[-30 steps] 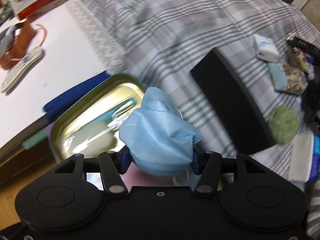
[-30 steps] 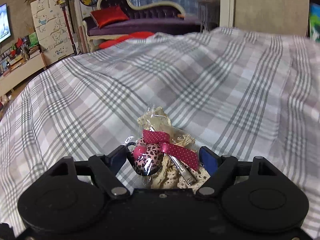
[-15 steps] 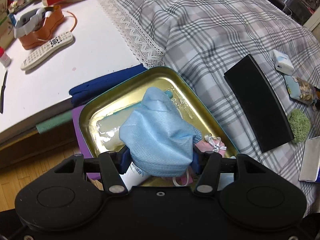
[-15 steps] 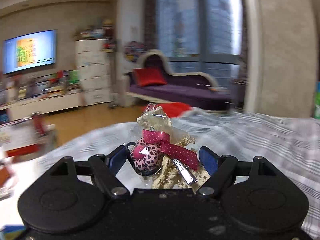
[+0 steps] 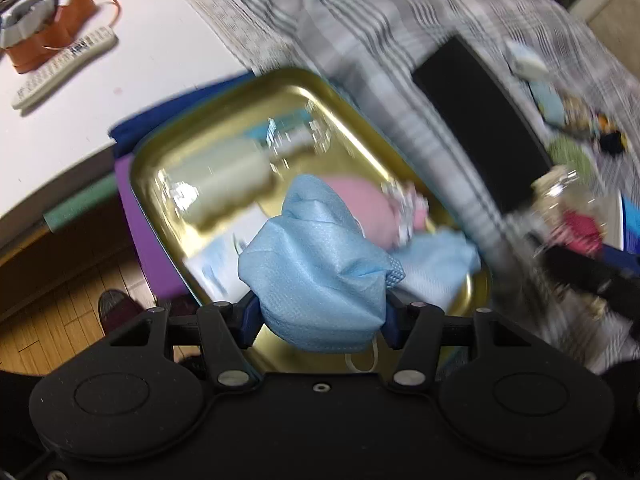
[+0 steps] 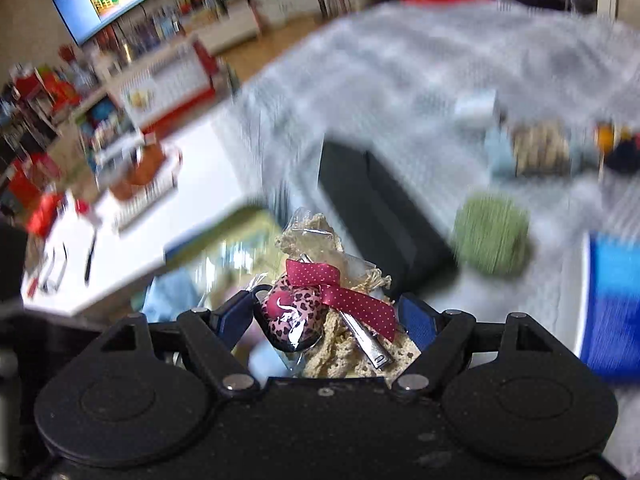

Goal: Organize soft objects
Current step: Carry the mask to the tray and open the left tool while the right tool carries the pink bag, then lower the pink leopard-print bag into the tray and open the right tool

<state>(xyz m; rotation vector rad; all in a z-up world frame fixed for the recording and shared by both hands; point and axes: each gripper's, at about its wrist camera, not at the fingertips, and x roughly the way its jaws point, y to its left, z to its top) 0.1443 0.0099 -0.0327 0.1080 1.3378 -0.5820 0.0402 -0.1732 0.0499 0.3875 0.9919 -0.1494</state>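
My left gripper [image 5: 318,314] is shut on a crumpled blue face mask [image 5: 316,272] and holds it over the near part of a gold metal tray [image 5: 152,168]. In the tray lie a pink soft item [image 5: 372,208], a pale roll [image 5: 228,180] and another blue mask [image 5: 436,268]. My right gripper [image 6: 326,320] is shut on a clear packet [image 6: 320,304] with lace, a pink leopard-print piece and a dotted red bow. That packet and gripper show blurred at the right of the left wrist view [image 5: 572,220]. The tray shows blurred in the right wrist view [image 6: 240,236].
A black box [image 5: 480,120] lies on the plaid bedspread [image 5: 360,12] right of the tray. A green round pad [image 6: 492,236], a white box [image 6: 476,108] and small items lie further right. A white table [image 5: 140,48] with a remote [image 5: 64,68] is at the left.
The left gripper with the mask has shifted over the tray's near part. The right gripper has swung down from the room towards the tray and bed, and now enters the left wrist view.
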